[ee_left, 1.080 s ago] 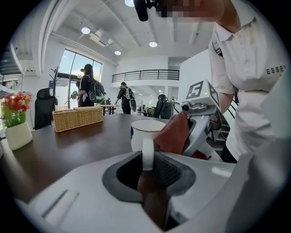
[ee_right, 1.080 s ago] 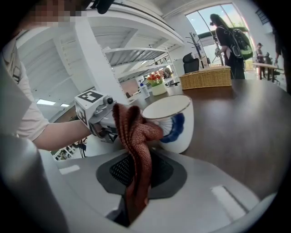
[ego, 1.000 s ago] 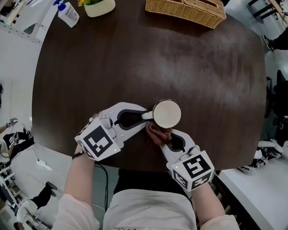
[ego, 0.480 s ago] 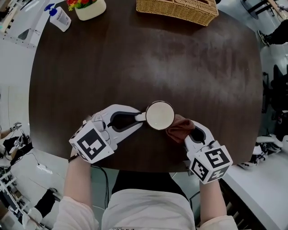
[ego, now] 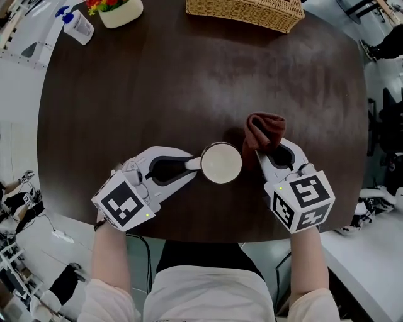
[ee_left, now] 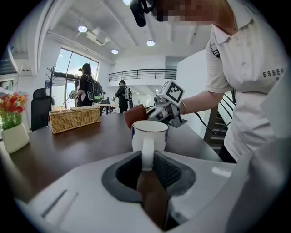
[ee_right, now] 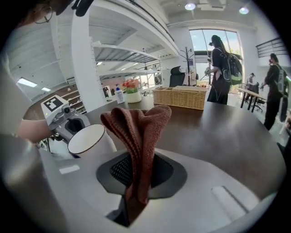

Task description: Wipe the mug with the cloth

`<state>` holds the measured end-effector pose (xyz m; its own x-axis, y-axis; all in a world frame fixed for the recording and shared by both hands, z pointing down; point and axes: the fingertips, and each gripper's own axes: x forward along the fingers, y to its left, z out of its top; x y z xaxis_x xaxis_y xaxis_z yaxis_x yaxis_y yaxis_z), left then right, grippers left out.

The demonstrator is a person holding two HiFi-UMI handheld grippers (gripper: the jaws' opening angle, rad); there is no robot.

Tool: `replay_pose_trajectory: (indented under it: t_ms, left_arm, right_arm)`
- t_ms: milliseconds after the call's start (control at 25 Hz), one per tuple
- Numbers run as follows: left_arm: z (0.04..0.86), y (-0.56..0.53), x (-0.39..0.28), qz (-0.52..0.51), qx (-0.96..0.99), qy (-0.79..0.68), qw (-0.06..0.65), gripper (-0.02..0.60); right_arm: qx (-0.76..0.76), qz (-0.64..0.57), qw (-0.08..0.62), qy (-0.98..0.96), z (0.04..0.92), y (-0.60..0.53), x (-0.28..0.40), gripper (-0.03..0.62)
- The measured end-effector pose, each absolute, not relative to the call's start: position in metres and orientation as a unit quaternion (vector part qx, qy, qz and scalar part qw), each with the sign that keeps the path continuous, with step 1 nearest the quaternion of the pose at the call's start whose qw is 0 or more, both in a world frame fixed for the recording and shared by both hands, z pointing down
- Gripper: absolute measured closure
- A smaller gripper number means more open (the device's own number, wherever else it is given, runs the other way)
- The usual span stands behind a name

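The left gripper (ego: 192, 165) is pinched shut on the handle (ee_left: 147, 154) of the mug (ego: 221, 163), which stands upright on the dark round table (ego: 189, 82), near its edge on the person's side. To the right of the mug, the right gripper (ego: 267, 149) is clamped on the cloth (ego: 261, 129). The reddish-brown cloth sticks out of the jaws in loose folds, close beside the mug but not touching it.

Far beyond the mug, at the table's other edge, stand a bottle (ego: 74, 25) with a blue top, a white pot (ego: 116, 9) of flowers and a wicker basket (ego: 242, 9). The bottle's label is too small to read.

The only writing that can be read is on the person's white shirt (ee_left: 245, 68) in the left gripper view: letters beginning "ESSEN", cut off at the edge. From above, the mug shows only a white inside. The left gripper view adds a dark rim and a bit of blue on its side. The gripper views also show people with backpacks (ee_right: 223, 68) standing past the table, which the head view leaves out.
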<state>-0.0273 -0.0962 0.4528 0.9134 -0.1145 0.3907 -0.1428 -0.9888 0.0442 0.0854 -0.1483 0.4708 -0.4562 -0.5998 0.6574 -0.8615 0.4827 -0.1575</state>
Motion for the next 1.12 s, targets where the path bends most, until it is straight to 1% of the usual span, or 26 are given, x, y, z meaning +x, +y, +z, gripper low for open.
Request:
replay_pose_trajectory:
  t_ms: [200,480,720,840,1000,1120]
  left_arm:
    - [0.455,-0.097,-0.028,0.195,0.976,-0.077,0.057,0.5]
    - [0.456,-0.098,-0.028,0.194,0.973,-0.094,0.078,0.5]
    - [0.457,-0.098,-0.028,0.198,0.971,-0.105,0.082,0.5]
    - [0.457,-0.097,-0.028,0.21,0.969,-0.109,0.075,0.5]
    - [0.458,-0.097,-0.027,0.229,0.967,-0.102,0.043,0.5]
    - [0.459,-0.097,-0.026,0.24,0.967,-0.085,0.031,0.5]
  right_arm:
    - [0.404,0.231,0.314,-0.828,0.488,-0.131,0.062,0.513]
    - [0.372,0.244,0.33,-0.833,0.495,-0.1,0.052,0.513]
    - [0.36,0.242,0.342,-0.833,0.496,-0.076,0.041,0.513]
    - [0.349,0.248,0.341,-0.837,0.495,-0.061,0.035,0.513]
    - [0.308,0.249,0.346,-0.85,0.494,-0.043,0.026,0.513]
    - [0.297,0.239,0.358,-0.852,0.488,-0.041,0.038,0.513]
